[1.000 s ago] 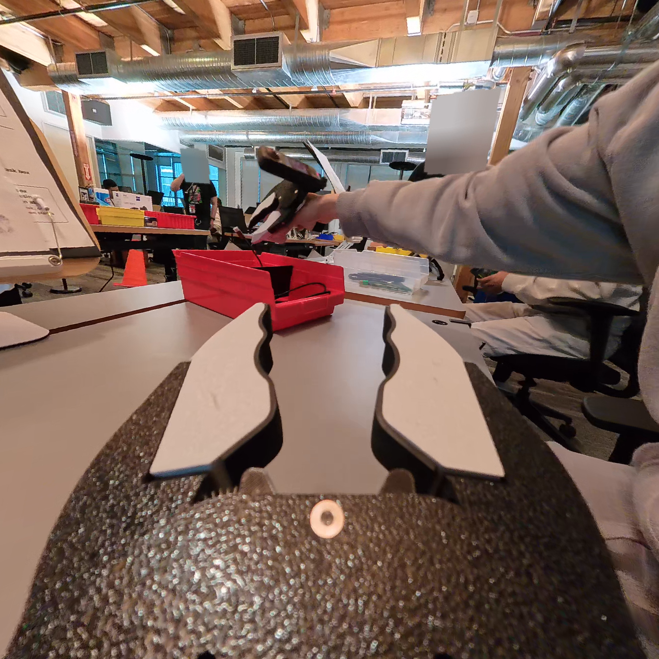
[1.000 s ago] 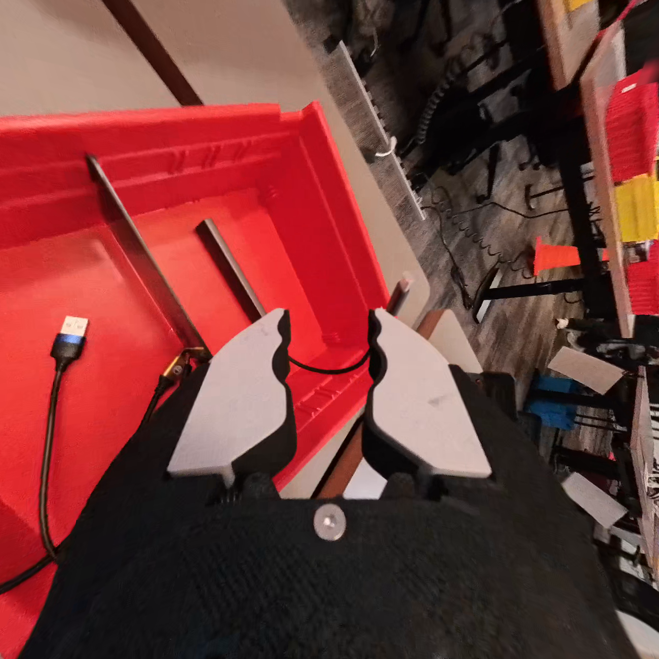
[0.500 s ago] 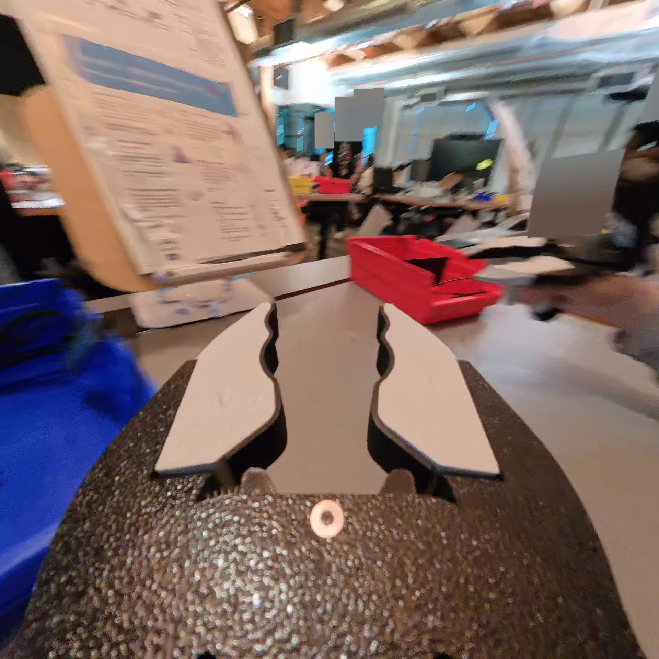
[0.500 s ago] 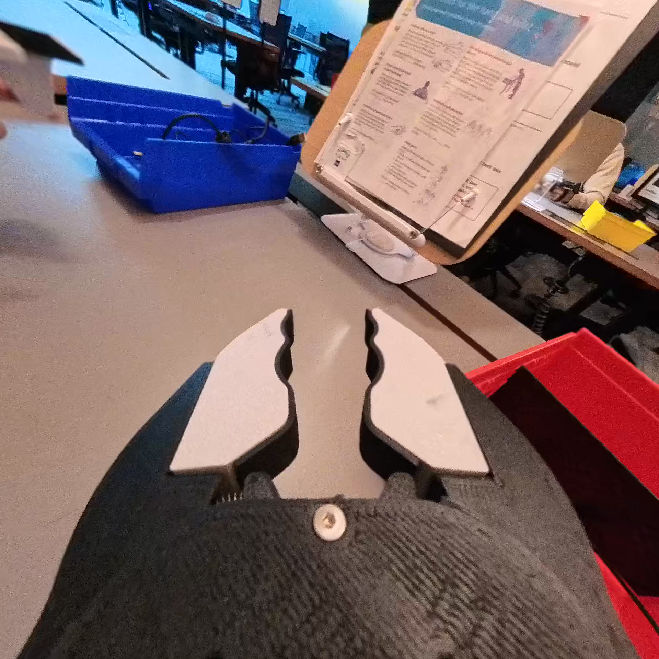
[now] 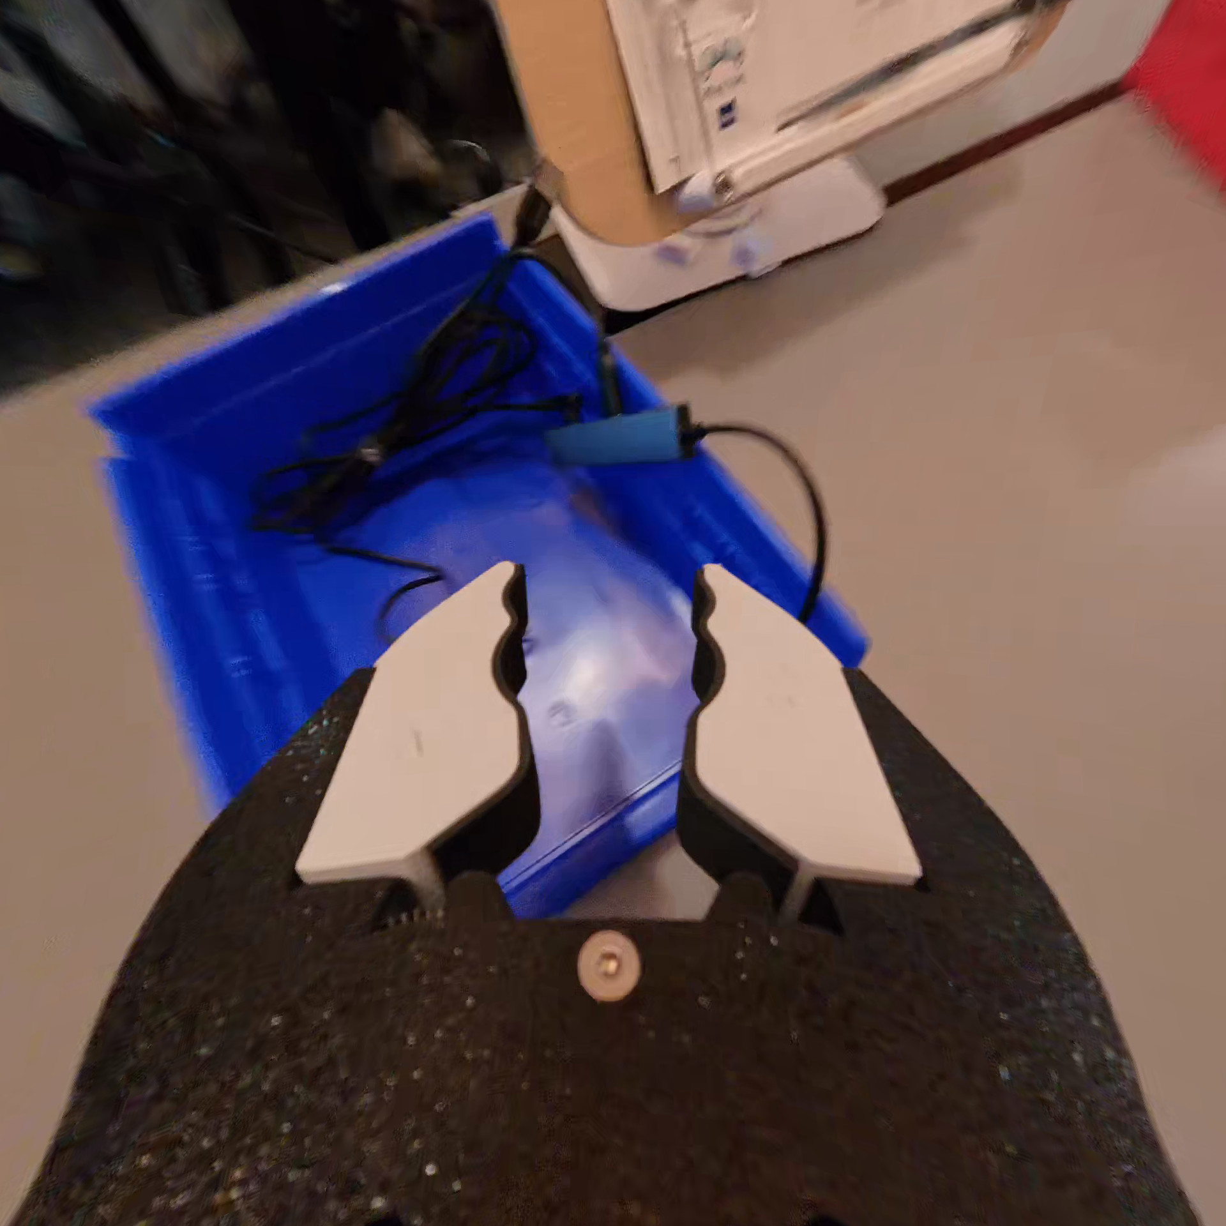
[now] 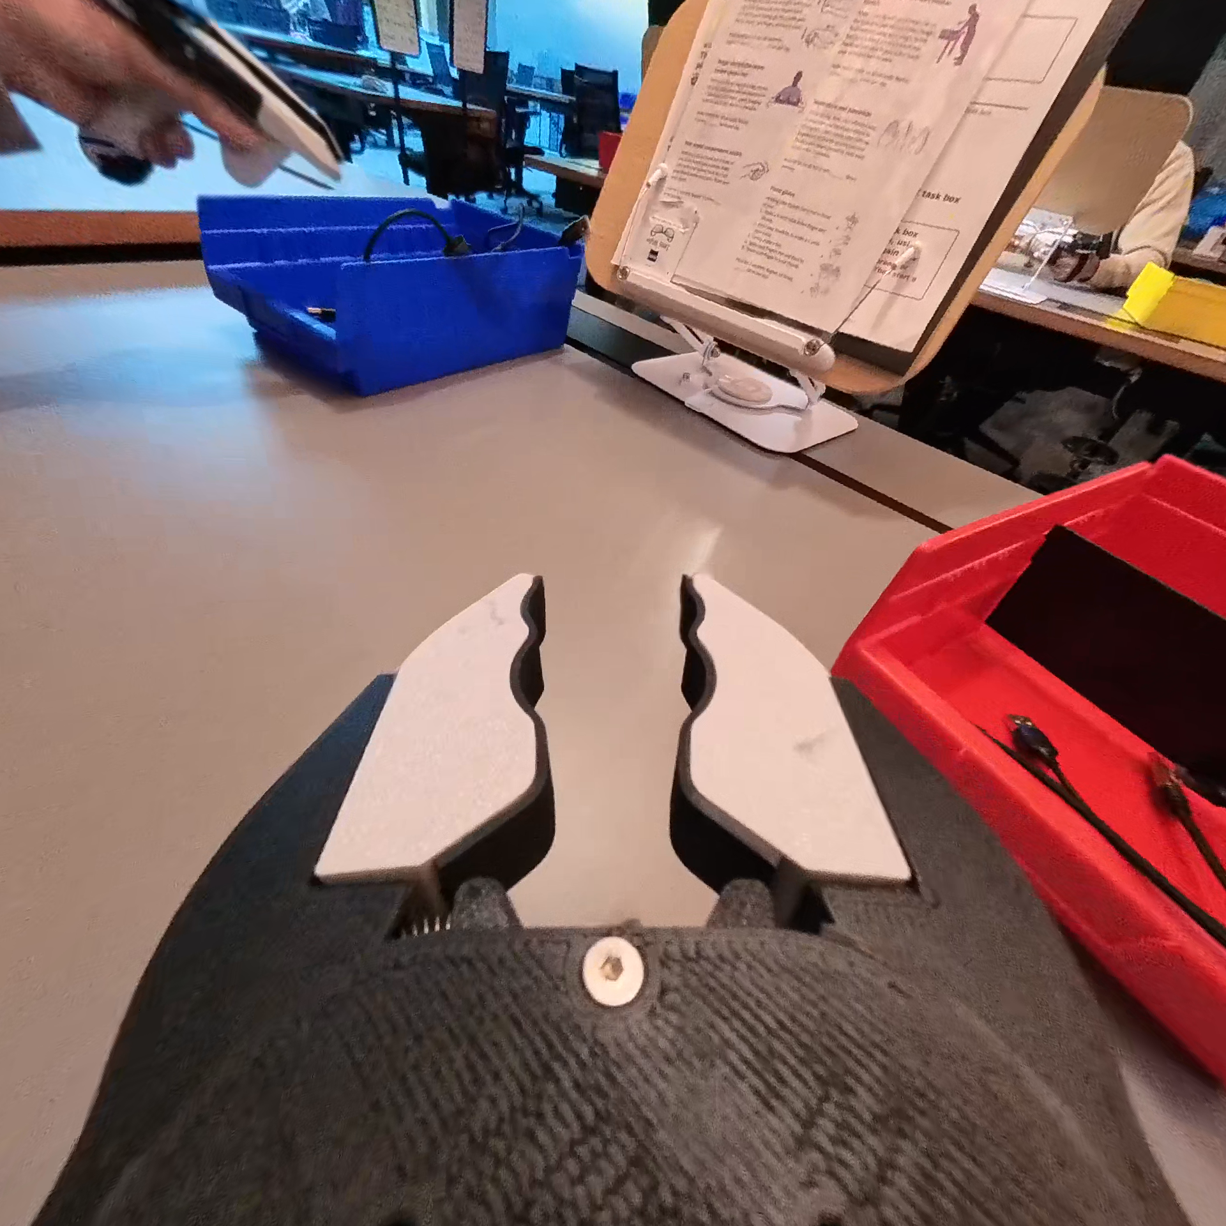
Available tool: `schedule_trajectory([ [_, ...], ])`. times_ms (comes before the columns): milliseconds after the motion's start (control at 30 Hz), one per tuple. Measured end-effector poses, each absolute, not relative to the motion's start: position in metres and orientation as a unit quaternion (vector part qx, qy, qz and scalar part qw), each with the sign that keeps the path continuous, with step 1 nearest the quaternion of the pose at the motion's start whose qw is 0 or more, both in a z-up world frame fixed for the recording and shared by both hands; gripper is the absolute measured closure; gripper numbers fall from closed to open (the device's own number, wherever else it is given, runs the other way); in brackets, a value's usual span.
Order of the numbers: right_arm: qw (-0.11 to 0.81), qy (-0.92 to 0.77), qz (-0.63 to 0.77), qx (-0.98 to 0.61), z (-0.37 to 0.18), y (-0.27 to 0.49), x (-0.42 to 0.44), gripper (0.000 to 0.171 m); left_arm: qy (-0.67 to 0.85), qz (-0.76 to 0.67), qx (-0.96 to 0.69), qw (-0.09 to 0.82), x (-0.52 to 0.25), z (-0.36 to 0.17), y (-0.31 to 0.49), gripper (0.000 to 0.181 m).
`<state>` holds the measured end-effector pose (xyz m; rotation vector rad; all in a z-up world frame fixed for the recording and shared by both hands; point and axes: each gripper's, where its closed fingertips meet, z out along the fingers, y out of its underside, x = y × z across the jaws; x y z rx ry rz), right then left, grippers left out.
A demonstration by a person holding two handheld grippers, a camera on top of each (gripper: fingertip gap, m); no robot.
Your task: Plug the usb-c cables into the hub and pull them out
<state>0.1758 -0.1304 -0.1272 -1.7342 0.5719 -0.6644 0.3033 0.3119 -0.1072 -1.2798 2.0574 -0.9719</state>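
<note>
A blue bin (image 5: 219,597) holds a tangle of black cables (image 5: 398,424) and a teal-blue hub (image 5: 620,438) resting on its right rim, with a black cable (image 5: 813,524) looping out over the side. My left gripper (image 5: 607,577) is open and empty, tilted down over the bin's floor. The bin also shows in the right wrist view (image 6: 451,318), with the left gripper (image 6: 265,126) above it. My right gripper (image 6: 612,584) is open and empty over the grey table, beside a red bin (image 6: 942,650) with two black cables (image 6: 1088,809).
A document stand (image 6: 796,199) with printed sheets sits at the table's far edge between the two bins, on a white base (image 6: 749,398). A black divider (image 6: 1128,637) stands in the red bin. A seam (image 6: 862,491) crosses the table. Desks and chairs lie beyond. Left tips to right tips: about 45 cm.
My left gripper has swung left and tipped down from the open table to over the blue bin. My right gripper left the red bin and has settled over the table, facing the document stand.
</note>
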Motion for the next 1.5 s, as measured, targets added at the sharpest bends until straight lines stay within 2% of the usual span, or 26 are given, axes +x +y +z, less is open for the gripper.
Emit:
schedule_trajectory([
  [100, 0.559, 0.254, -0.279, -0.738, -0.133, -0.131, 0.173, 0.131, 0.709, -0.45, -0.53, 0.119, 0.329, -0.103, 0.282, 0.131],
  [300, 0.553, 0.249, -0.278, -0.745, -0.128, -0.127, 0.164, 0.129, 0.582, -0.449, -0.666, -0.122, 0.37, -0.146, 0.265, 0.123],
  [433, 0.523, 0.234, -0.291, -0.766, -0.132, -0.132, 0.157, 0.128, 0.508, -0.478, -0.685, -0.21, 0.377, -0.157, 0.252, 0.128],
  [633, 0.525, 0.249, -0.286, -0.762, -0.138, -0.14, 0.153, 0.128, 0.425, -0.543, -0.691, -0.217, 0.384, -0.153, 0.256, 0.143],
  [733, 0.525, 0.248, -0.29, -0.761, -0.137, -0.142, 0.15, 0.128, 0.437, -0.566, -0.677, -0.173, 0.38, -0.142, 0.263, 0.145],
  [833, 0.528, 0.248, -0.291, -0.759, -0.136, -0.143, 0.148, 0.128, 0.504, -0.583, -0.632, -0.084, 0.369, -0.117, 0.268, 0.146],
  [1000, 0.56, 0.232, -0.295, -0.739, -0.113, -0.131, 0.146, 0.129, 0.643, -0.56, -0.506, 0.128, 0.334, -0.051, 0.264, 0.155],
  [1167, 0.627, 0.205, -0.277, -0.699, -0.077, -0.1, 0.138, 0.132, 0.739, -0.47, -0.355, 0.328, 0.286, 0.023, 0.227, 0.16],
  [1300, 0.634, 0.159, -0.297, -0.696, -0.053, -0.068, 0.12, 0.135, 0.767, -0.419, -0.244, 0.419, 0.244, 0.051, 0.175, 0.164],
  [1333, 0.617, 0.144, -0.317, -0.705, -0.049, -0.062, 0.116, 0.135, 0.771, -0.415, -0.216, 0.432, 0.233, 0.051, 0.16, 0.172],
  [1400, 0.577, 0.118, -0.379, -0.714, -0.039, -0.059, 0.112, 0.135, 0.777, -0.407, -0.176, 0.447, 0.215, 0.045, 0.132, 0.172],
  [1500, 0.53, 0.101, -0.472, -0.698, -0.019, -0.063, 0.118, 0.135, 0.793, -0.423, -0.115, 0.424, 0.189, 0.026, 0.086, 0.172],
])
